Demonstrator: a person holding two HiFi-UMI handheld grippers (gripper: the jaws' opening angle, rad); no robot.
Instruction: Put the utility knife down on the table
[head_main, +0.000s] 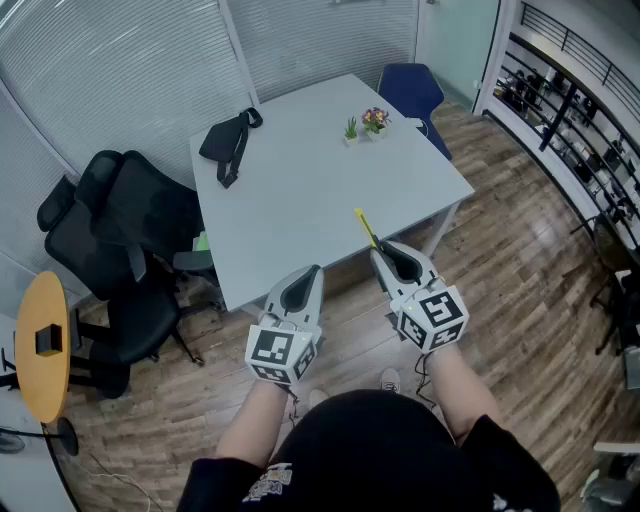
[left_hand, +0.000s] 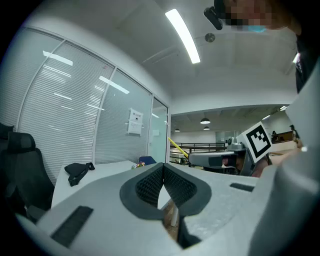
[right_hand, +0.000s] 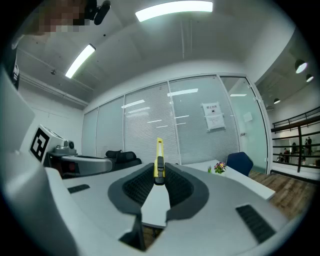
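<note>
Right gripper view shows my right gripper (right_hand: 159, 174) clamped on the slim yellow utility knife with a black slider (right_hand: 159, 159), its free end sticking out past my jaw tips. From the head view the knife hangs in the air over the near edge of the pale grey rectangular table (head_main: 300, 195), not resting on it. My left gripper (head_main: 314, 272) floats just beside, short of the table's edge, jaws pressed together on nothing. To set the knife down well, I judge I should carry it further in over the bare near part of the tabletop, well apart from the black bag (head_main: 230, 143) and the small potted plants (head_main: 365, 123), tip it flat, lower it until it touches, and only then part my jaws. My pads cover the gripped end, and I cannot tell whether any blade is out.
</note>
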